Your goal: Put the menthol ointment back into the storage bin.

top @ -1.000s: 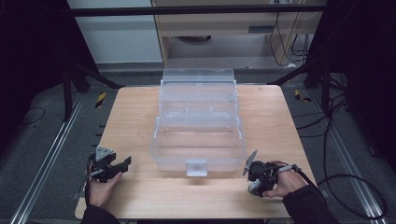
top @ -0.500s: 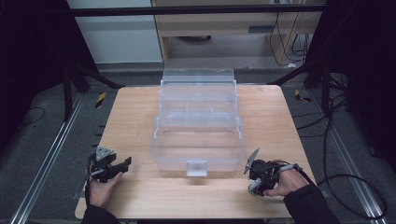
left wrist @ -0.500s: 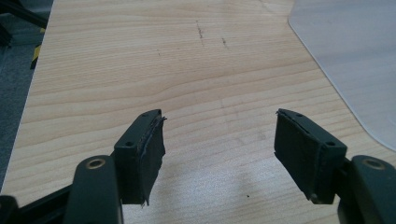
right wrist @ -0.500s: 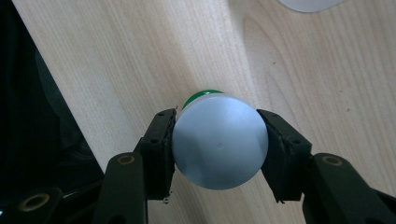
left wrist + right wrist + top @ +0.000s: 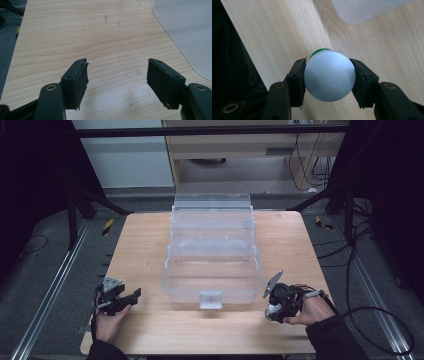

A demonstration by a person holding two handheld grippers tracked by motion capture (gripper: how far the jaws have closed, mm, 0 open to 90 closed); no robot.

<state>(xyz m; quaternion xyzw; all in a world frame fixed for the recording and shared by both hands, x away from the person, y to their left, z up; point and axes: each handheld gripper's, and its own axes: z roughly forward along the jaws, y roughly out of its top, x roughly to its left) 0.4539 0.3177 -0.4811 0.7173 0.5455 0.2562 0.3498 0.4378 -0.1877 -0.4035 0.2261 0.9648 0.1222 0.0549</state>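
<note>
A round white container with a green band point(image 5: 329, 75), seen end-on at the centre of the right gripper view, sits clamped across its smooth sides by the right gripper point(image 5: 329, 77). It looks light, rigid and slippery, so a grip across the widest part seems safest. At the high view's lower left, the left gripper point(image 5: 131, 296) gapes empty beside the clear plastic tiered box point(image 5: 212, 250).

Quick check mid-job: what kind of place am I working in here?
Probably a lab or workshop recording rig: a wooden table on grey carpet, black frame struts, loose cables and a clear tiered plastic box.

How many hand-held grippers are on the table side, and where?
2. The left hand-held gripper sits open at the table's near left edge; the right hand-held gripper, near right, clamps a white round-ended container with a green band. Both flank the clear plastic box.
</note>
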